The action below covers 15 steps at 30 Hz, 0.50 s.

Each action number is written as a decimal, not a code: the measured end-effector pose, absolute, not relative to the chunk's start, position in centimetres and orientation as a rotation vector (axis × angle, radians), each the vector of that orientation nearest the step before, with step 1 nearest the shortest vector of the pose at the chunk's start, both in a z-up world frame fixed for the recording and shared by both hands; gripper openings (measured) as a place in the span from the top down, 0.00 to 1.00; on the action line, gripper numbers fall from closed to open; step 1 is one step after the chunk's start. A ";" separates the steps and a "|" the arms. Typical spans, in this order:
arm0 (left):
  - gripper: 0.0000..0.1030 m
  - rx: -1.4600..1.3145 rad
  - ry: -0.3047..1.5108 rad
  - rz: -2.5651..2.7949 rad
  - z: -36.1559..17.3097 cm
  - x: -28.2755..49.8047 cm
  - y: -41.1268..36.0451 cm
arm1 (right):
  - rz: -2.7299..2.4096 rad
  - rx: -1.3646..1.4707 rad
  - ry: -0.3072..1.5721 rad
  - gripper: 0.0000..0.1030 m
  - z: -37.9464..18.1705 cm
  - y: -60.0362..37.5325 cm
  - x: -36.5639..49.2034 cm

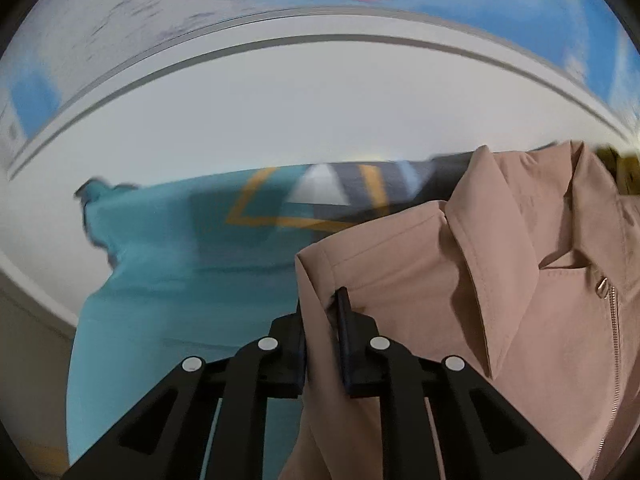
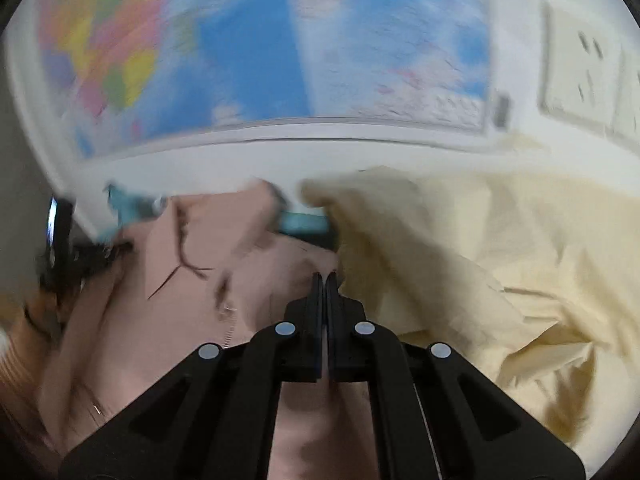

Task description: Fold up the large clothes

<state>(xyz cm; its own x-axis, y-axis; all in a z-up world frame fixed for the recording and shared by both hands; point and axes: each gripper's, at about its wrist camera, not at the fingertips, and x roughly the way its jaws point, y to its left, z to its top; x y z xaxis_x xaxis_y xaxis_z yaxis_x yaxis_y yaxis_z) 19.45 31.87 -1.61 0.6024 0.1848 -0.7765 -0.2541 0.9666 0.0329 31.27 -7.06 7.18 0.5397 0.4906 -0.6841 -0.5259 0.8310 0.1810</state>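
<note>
A dusty pink jacket (image 1: pixel 500 280) with a collar and a metal zip hangs lifted in the left wrist view. My left gripper (image 1: pixel 324 300) is shut on the jacket's shoulder edge, with fabric pinched between the fingers. In the right wrist view the same pink jacket (image 2: pixel 192 280) spreads to the left, blurred by motion. My right gripper (image 2: pixel 325 280) is shut on the jacket's fabric, which runs down between the fingers.
A teal cloth (image 1: pixel 160 264) with yellow and white shapes lies under the jacket. A crumpled cream cloth (image 2: pixel 460 272) lies at the right. A white wall with a coloured world map (image 2: pixel 240 48) stands behind, with a socket plate (image 2: pixel 580 80) at right.
</note>
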 end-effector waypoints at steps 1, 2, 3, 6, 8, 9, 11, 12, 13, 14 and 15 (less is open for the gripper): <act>0.88 -0.112 0.895 0.255 -1.8 19.4 32.5 | 0.592 -0.050 0.817 0.98 6.3 -7.1 31.7; 0.88 -0.144 0.915 0.242 -2.2 19.4 33.2 | 0.584 -0.031 0.840 0.98 5.4 -7.1 32.2; 0.86 -0.158 0.933 0.234 -2.6 19.5 33.7 | 0.579 0.011 0.870 0.98 4.5 -7.4 32.7; 0.68 -0.111 0.925 0.259 -2.5 19.1 33.4 | 0.583 0.048 0.862 0.98 4.5 -7.9 32.6; 0.62 -0.096 0.909 0.269 -1.9 18.7 33.2 | 0.567 -0.001 0.848 0.97 5.0 -7.5 32.0; 0.61 -0.096 0.900 0.257 -1.5 18.4 33.2 | 0.562 -0.011 0.845 0.96 5.3 -7.2 31.8; 0.50 -0.087 0.883 0.245 -0.4 17.3 32.9 | 0.568 0.001 0.833 0.81 6.1 -7.7 31.1; 0.48 -0.074 0.866 0.237 0.1 16.5 32.4 | 0.567 0.010 0.813 0.75 6.7 -8.3 30.4; 0.44 -0.051 0.840 0.225 0.8 15.3 31.9 | 0.572 0.015 0.791 0.65 7.3 -9.0 29.5; 0.41 -0.021 0.821 0.217 1.5 13.9 31.2 | 0.585 0.021 0.771 0.53 7.8 -9.7 28.4; 0.37 0.004 0.812 0.201 2.0 12.5 30.5 | 0.593 0.021 0.755 0.47 7.9 -10.0 27.3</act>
